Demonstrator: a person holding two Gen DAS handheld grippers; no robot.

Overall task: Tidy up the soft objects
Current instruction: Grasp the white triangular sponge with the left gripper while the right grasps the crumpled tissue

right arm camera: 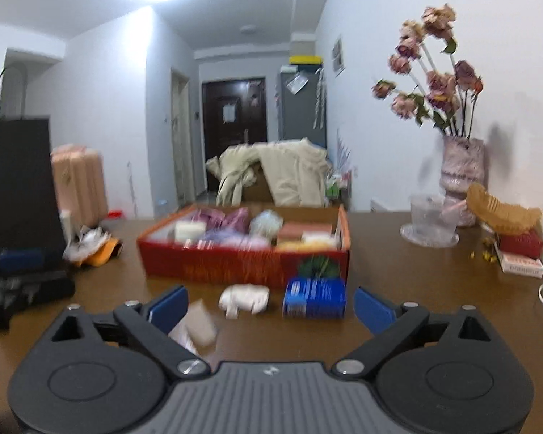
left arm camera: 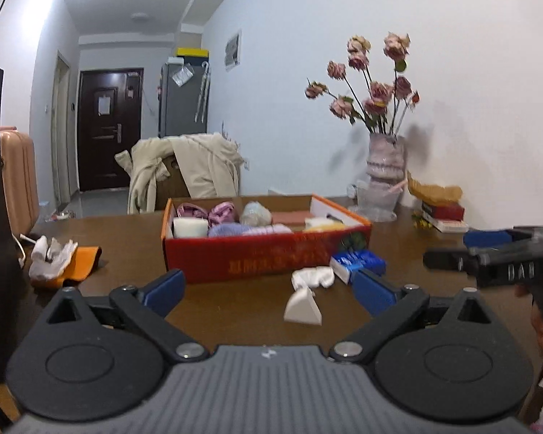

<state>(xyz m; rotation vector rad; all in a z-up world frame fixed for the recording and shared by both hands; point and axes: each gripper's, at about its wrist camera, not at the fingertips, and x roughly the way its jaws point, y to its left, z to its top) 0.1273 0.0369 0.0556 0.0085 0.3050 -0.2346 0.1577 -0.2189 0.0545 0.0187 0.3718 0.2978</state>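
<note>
Broadly, the brown worktop [left arm camera: 235, 311] carries everything, and the red box [left arm camera: 257, 256] standing on it serves as the landmark. Inside the box several soft things already lie packed: a white roll [left arm camera: 190, 227] at its near left corner, pink and purple bundles [left arm camera: 221, 213] behind that, a lilac cloth [left arm camera: 249, 230] along the front wall, and pale pieces toward its right end. By that showing, much of the sorting looks done.

What is left appears to lie outside the box. Just in front of its right corner sits a blue packet [left arm camera: 360, 262], and beside that, nearer the cameras, a crumpled white cloth [left arm camera: 313, 276]. Nearer still lies a small white wedge-shaped piece [left arm camera: 302, 309]; I cannot tell what it is made of. Well off to the left of the box, a white rag [left arm camera: 52, 258] rests on an orange item [left arm camera: 76, 264].

The left gripper [left arm camera: 271, 289] hangs in front of the box with its jaws spread wide and nothing between them. The right gripper [right arm camera: 271, 305] does likewise, jaws wide and empty, facing the loose cloth and packet.
</note>
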